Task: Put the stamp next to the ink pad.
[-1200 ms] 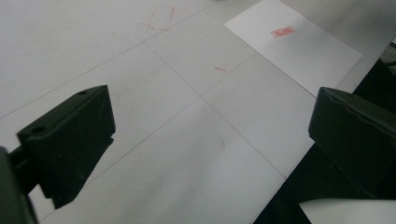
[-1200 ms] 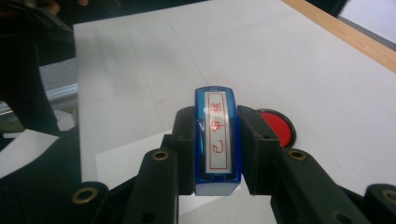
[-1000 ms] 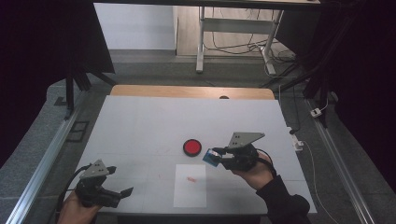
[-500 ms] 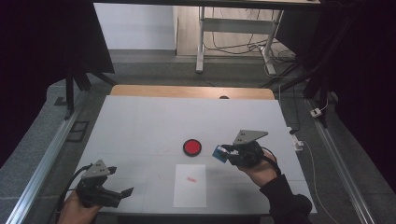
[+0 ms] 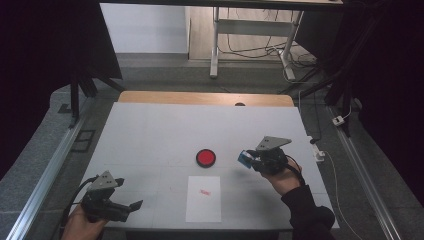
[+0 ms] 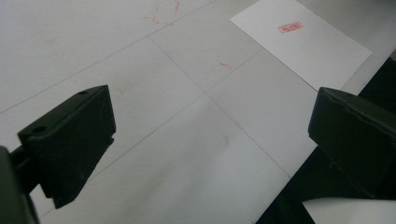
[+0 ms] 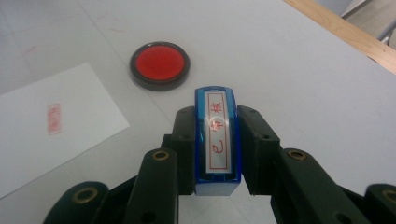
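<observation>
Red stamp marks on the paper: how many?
1. A single red stamp mark sits on the upper half of the paper, near the table's front edge. The right gripper holds the blue stamp off to the paper's right, near the ink pad.

Lab: dark curtains [image 5: 45,60], floor rails [image 5: 47,170]

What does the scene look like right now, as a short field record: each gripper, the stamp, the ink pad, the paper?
right gripper: shut on blue stamp, held off the table
left gripper: open, holding nothing, near the table's front left
ink pad: red, round, mid-table, uncovered
paper: flat near front edge, one red imprint on it
stamp position: right of the ink pad, apart from it
</observation>
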`<action>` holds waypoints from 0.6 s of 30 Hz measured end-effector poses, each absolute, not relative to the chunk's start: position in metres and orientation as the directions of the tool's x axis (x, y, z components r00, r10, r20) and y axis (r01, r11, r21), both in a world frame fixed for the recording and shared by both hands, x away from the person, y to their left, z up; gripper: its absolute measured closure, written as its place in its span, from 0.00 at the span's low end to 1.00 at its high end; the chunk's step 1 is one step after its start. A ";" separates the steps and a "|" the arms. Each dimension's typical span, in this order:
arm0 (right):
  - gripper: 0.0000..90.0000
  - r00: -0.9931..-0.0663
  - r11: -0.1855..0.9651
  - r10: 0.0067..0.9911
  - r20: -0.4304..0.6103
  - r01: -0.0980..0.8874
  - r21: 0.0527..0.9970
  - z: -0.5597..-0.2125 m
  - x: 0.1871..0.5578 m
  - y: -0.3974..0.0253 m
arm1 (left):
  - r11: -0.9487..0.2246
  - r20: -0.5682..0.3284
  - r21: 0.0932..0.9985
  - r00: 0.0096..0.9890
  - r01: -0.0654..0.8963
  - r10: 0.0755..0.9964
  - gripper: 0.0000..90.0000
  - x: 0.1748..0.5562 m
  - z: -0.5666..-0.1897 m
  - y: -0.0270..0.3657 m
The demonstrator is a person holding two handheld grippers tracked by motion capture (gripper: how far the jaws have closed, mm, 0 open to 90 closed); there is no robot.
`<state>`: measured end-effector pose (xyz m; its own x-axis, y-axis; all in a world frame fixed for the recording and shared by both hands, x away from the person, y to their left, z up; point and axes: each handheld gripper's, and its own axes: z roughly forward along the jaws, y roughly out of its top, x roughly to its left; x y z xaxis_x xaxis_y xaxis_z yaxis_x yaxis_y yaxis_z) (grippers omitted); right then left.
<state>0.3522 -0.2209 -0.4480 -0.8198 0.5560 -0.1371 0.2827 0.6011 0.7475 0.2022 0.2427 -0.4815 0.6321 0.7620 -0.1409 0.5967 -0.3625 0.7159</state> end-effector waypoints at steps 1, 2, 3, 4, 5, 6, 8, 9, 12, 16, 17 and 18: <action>0.78 -0.816 0.599 0.562 -0.138 0.286 0.748 -0.449 0.353 -0.222 | -0.363 -0.140 0.716 0.632 0.597 0.762 0.01 0.202 -0.482 0.243; 0.78 -0.813 0.600 0.565 -0.140 0.288 0.746 -0.450 0.355 -0.224 | -0.363 -0.140 0.715 0.631 0.597 0.763 0.01 0.202 -0.482 0.243; 0.78 -0.810 0.600 0.569 -0.140 0.293 0.744 -0.450 0.356 -0.224 | -0.363 -0.140 0.715 0.631 0.597 0.763 0.01 0.202 -0.482 0.243; 0.78 -0.806 0.597 0.575 -0.142 0.295 0.745 -0.452 0.357 -0.226 | -0.364 -0.140 0.715 0.631 0.597 0.763 0.02 0.202 -0.482 0.243; 0.78 -0.802 0.595 0.581 -0.139 0.302 0.745 -0.452 0.358 -0.226 | -0.364 -0.139 0.715 0.632 0.597 0.763 0.02 0.202 -0.482 0.242; 0.78 -0.801 0.598 0.582 -0.142 0.302 0.743 -0.453 0.359 -0.227 | -0.365 -0.139 0.715 0.633 0.597 0.762 0.02 0.202 -0.482 0.242; 0.78 -0.793 0.595 0.593 -0.142 0.313 0.740 -0.454 0.360 -0.229 | -0.368 -0.138 0.714 0.636 0.595 0.760 0.02 0.202 -0.482 0.242; 0.78 -0.792 0.591 0.595 -0.138 0.314 0.743 -0.455 0.362 -0.230 | -0.371 -0.136 0.714 0.637 0.594 0.759 0.02 0.202 -0.482 0.242; 0.78 -0.787 0.599 0.600 -0.142 0.324 0.732 -0.459 0.365 -0.232 | -0.374 -0.134 0.713 0.639 0.593 0.757 0.02 0.202 -0.482 0.242; 0.77 -0.788 0.592 0.604 -0.120 0.343 0.729 -0.464 0.368 -0.233 | -0.374 -0.135 0.712 0.639 0.594 0.758 0.02 0.202 -0.482 0.241; 0.78 -0.787 0.592 0.606 -0.119 0.346 0.728 -0.465 0.369 -0.233 | -0.374 -0.135 0.711 0.639 0.595 0.758 0.02 0.202 -0.482 0.241; 0.78 -0.788 0.596 0.603 -0.121 0.345 0.725 -0.466 0.369 -0.233 | -0.376 -0.134 0.712 0.640 0.594 0.757 0.02 0.202 -0.482 0.241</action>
